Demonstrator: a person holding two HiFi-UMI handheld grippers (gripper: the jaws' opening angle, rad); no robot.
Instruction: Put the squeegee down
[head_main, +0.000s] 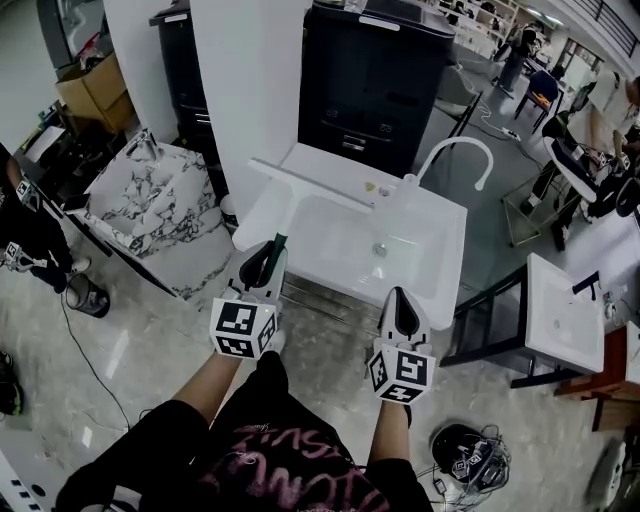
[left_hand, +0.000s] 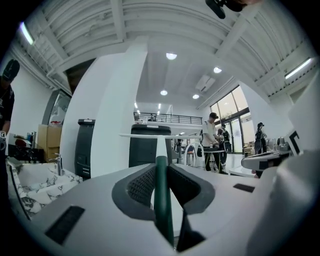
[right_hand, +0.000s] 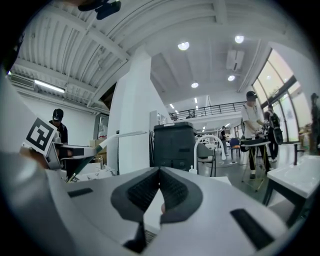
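Green is the handle of the squeegee (head_main: 289, 203). The left gripper (head_main: 268, 250) pinches it tight, so the white blade hangs over the sink (head_main: 440, 222), ready to set down. The right gripper (head_main: 401, 294) is closed and holds nothing.

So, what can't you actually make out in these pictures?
1. Whether the squeegee blade touches the sink: the head view looks from above, and in the left gripper view the left tool body hides the sink.
2. The handle's lower end: left gripper view, buried between the jaws.
3. The small items by the faucet: head view, too small.
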